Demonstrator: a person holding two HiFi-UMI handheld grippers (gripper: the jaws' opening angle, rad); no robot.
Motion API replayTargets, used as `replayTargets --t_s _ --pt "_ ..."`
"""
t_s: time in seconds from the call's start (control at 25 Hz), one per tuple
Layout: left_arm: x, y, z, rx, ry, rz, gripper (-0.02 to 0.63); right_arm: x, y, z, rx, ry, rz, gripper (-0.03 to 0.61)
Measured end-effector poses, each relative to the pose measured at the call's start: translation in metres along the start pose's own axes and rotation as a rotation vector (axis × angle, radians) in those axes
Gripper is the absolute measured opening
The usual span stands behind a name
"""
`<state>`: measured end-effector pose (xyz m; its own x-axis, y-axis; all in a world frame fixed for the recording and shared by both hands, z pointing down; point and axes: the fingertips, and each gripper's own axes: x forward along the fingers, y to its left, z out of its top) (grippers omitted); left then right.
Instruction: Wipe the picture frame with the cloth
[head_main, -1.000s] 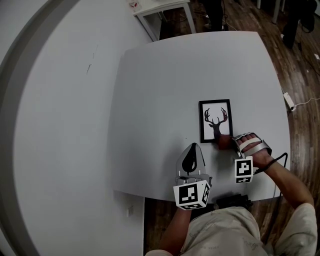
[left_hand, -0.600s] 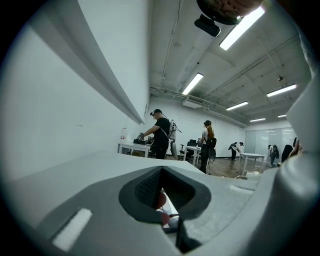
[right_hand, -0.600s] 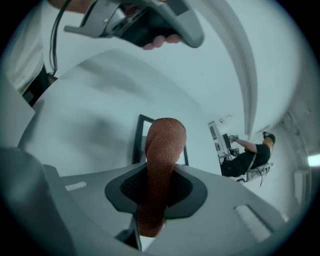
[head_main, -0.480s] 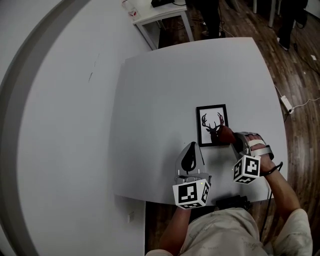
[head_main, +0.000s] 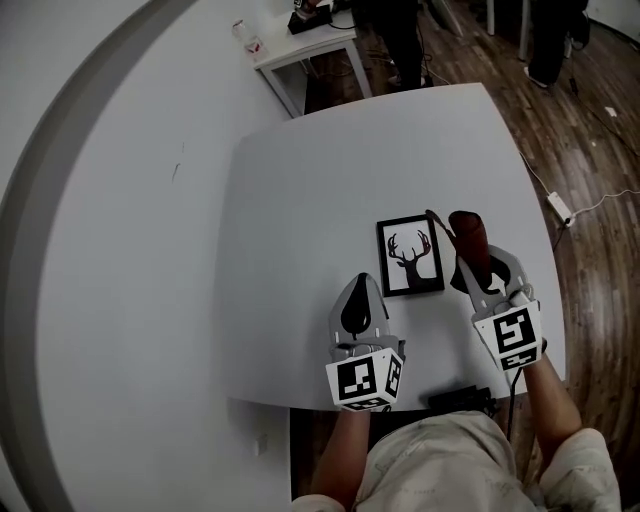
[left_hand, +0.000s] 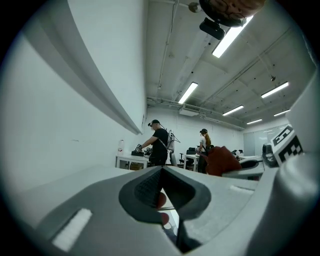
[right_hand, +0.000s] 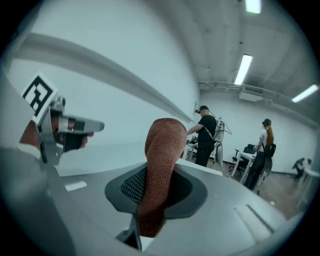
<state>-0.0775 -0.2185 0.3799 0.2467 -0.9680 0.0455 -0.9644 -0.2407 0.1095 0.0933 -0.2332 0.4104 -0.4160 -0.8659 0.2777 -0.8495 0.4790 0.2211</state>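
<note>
A black picture frame (head_main: 410, 256) with a deer print lies flat on the white table (head_main: 300, 200), right of centre. My right gripper (head_main: 478, 268) is just right of the frame, shut on a rust-brown cloth (head_main: 469, 235) that sticks up past its jaws. In the right gripper view the cloth (right_hand: 161, 170) is clamped in the right gripper (right_hand: 155, 192) and stands upright. My left gripper (head_main: 358, 298) rests by the frame's near left corner. Its jaws are shut with nothing in them in the left gripper view (left_hand: 162, 192), where the cloth (left_hand: 222, 161) shows at right.
The table's near edge runs just behind both grippers, and its right edge lies close to the right gripper. A small white side table (head_main: 300, 45) stands beyond the far corner. A power strip and cable (head_main: 558, 208) lie on the wood floor. People (left_hand: 159, 145) stand at desks far back.
My right gripper has swung with the cloth from the frame's near edge, across its lower right corner, to the frame's right side. The left gripper has stayed by the near left corner.
</note>
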Motion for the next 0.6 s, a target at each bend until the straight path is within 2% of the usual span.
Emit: replayTargets --t_s 0.12,0.32,0.6 --pt "-0.003 -0.002 0.005 0.004 -0.009 0.000 0.000 -0.016 -0.015 0.013 0.114 -0.102 -0.063 0.097" --pt "-0.010 -0.009 0.003 0.020 -0.019 -0.007 0.000 -0.033 -0.021 0.017 0.184 -0.192 -0.118 0.098" --pt "-0.016 -0.012 0.003 0.017 -0.026 -0.012 0.000 -0.043 -0.020 0.016 0.229 -0.222 -0.129 0.097"
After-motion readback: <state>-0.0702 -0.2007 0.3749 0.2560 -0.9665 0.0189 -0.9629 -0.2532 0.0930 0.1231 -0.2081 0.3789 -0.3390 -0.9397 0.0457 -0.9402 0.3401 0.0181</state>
